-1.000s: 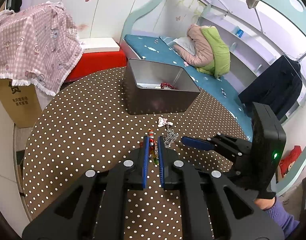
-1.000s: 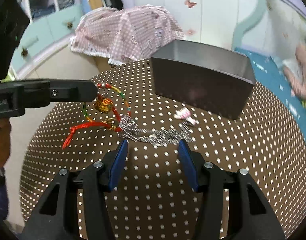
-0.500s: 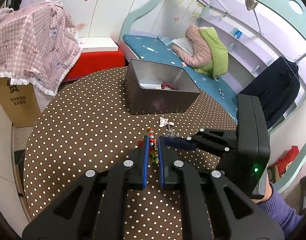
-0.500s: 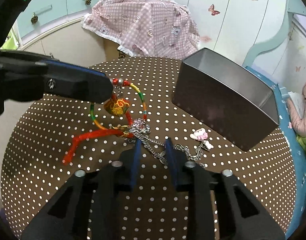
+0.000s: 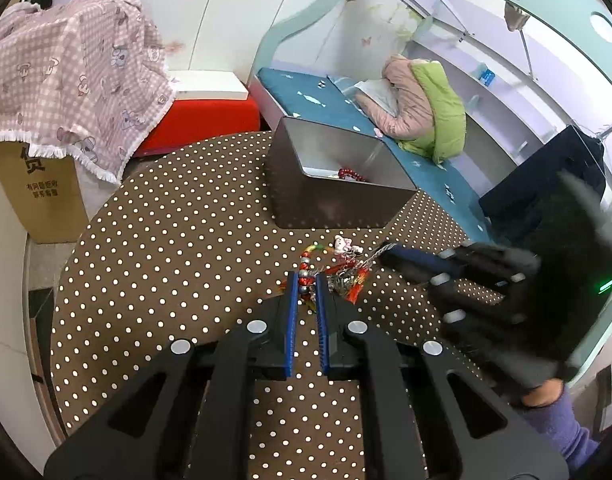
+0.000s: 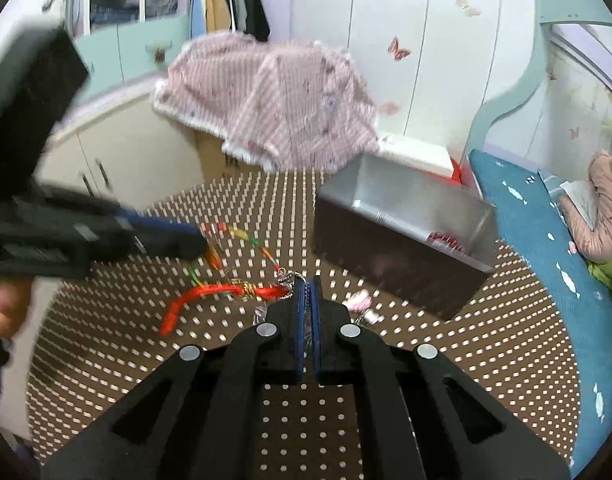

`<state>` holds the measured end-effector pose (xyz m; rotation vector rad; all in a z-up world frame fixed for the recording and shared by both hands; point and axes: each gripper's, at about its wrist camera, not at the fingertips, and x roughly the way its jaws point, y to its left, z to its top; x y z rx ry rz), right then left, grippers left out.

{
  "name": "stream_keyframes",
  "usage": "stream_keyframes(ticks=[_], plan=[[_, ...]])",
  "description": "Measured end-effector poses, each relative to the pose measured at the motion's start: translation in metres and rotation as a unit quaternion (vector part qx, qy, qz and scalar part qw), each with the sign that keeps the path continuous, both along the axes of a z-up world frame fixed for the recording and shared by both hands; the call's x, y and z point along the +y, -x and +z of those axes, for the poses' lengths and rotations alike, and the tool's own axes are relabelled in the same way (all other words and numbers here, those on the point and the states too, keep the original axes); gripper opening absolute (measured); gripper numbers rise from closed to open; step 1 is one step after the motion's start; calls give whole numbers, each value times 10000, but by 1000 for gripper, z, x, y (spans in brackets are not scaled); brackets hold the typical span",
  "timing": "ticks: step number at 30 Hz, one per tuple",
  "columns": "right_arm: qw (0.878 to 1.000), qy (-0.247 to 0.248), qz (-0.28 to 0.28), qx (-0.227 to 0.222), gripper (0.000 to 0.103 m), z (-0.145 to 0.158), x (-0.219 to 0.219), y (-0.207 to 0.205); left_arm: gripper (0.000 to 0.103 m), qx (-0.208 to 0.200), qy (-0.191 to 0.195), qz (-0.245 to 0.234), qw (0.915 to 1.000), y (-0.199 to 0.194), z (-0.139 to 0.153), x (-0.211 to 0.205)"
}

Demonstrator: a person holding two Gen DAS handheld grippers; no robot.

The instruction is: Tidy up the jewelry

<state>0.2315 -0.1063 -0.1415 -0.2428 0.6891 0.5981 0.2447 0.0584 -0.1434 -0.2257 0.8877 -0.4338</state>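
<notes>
The silver metal chain (image 6: 292,278) is pinched in the right tool (image 6: 306,286), whose jaws have just been closing. The multicoloured beaded cord bracelet (image 5: 306,268) is clamped by the left tool (image 5: 306,280) above the brown polka-dotted desk (image 5: 166,248), near the grey metal box (image 5: 329,204).

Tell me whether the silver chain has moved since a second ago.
Yes. The right gripper, whose jaws have just been closing, now pinches the silver chain and lifts it off the dotted tablecloth, toward the metal box.
</notes>
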Motion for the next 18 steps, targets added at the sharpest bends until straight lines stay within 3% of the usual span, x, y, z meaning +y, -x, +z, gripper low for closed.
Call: stream_keyframes(ticks=[8, 13, 18], plan=[[9984, -489, -34, -274, 2, 56, -17, 17, 9, 39, -94, -9, 9999, 1, -5, -18], [9973, -623, -78, -375, 2, 75, -27, 25, 9, 136, -62, -38, 9999, -1, -12, -26], [9984, -526, -86, -186, 2, 71, -29, 22, 9, 120, 622, -283, 9976, 1, -12, -25]])
